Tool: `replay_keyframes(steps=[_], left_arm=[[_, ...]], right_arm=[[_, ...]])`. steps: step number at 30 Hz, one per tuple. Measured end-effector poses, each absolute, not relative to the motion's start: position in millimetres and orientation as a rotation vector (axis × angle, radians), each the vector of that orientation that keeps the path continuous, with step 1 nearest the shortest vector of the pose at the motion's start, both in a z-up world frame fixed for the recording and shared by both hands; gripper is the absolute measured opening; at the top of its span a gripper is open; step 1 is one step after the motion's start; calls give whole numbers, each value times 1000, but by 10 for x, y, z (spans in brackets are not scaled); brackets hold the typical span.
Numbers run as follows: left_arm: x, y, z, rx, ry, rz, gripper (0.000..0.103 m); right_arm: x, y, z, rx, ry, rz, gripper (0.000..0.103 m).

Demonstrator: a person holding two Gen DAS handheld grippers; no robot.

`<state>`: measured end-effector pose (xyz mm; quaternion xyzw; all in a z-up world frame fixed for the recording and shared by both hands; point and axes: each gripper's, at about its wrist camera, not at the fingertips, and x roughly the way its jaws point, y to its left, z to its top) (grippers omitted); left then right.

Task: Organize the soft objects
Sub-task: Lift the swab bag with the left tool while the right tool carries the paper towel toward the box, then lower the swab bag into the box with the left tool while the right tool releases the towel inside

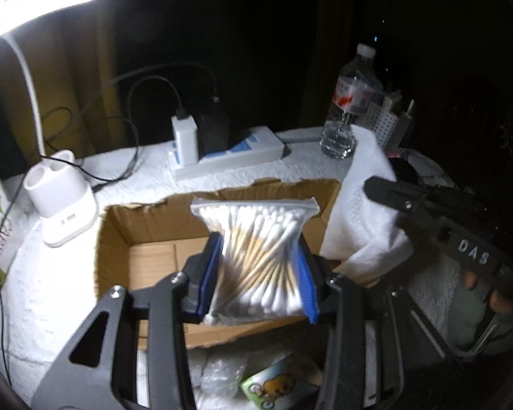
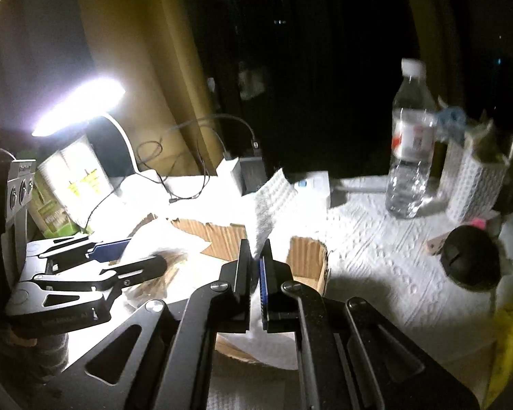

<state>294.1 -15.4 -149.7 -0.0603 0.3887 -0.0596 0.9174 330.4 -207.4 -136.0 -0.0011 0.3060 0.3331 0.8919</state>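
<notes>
My left gripper [image 1: 258,266] is shut on a clear zip bag of cotton swabs [image 1: 256,253] and holds it above the open cardboard box [image 1: 147,225]. My right gripper [image 2: 256,273] is shut on a white paper towel [image 2: 270,201] that hangs over the box's right rim [image 2: 307,259]. In the left wrist view the towel [image 1: 362,205] drapes at the box's right side, with the right gripper [image 1: 427,212] beside it. In the right wrist view the left gripper [image 2: 119,256] sits at the left with the swab bag [image 2: 160,273] blurred.
A water bottle [image 1: 345,102] and a white perforated basket [image 1: 383,119] stand at the back right. A power strip with chargers [image 1: 222,150] and a white lamp base [image 1: 61,205] sit behind the box. A small printed tissue pack [image 1: 277,382] lies below the box. A black round object [image 2: 468,259] lies on the right.
</notes>
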Motion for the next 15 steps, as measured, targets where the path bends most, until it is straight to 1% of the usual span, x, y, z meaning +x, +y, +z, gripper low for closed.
replay_keyframes(steps=[8, 9, 10, 11, 12, 13, 14, 15], left_arm=[[3166, -307, -1762, -130, 876, -143, 42], [3191, -313, -1787, -132, 883, -145, 42], [3211, -325, -1812, -135, 890, -147, 42], [3232, -333, -1831, -139, 896, -146, 42], [3253, -336, -1848, -144, 903, -146, 42], [3270, -343, -1865, -149, 910, -146, 42], [3288, -358, -1886, -154, 919, -146, 42], [3301, -373, -1898, -154, 925, -147, 42]], right_arm=[[3537, -1936, -1806, -34, 746, 662, 5], [3541, -1944, -1822, -32, 748, 655, 7], [3528, -1956, -1811, -32, 743, 654, 10], [3497, -1985, -1765, -30, 722, 656, 24], [3486, -2011, -1732, -26, 708, 655, 42], [3464, -2047, -1678, -19, 691, 653, 50], [3424, -2099, -1611, -14, 667, 647, 56], [3410, -2140, -1573, -14, 652, 640, 57]])
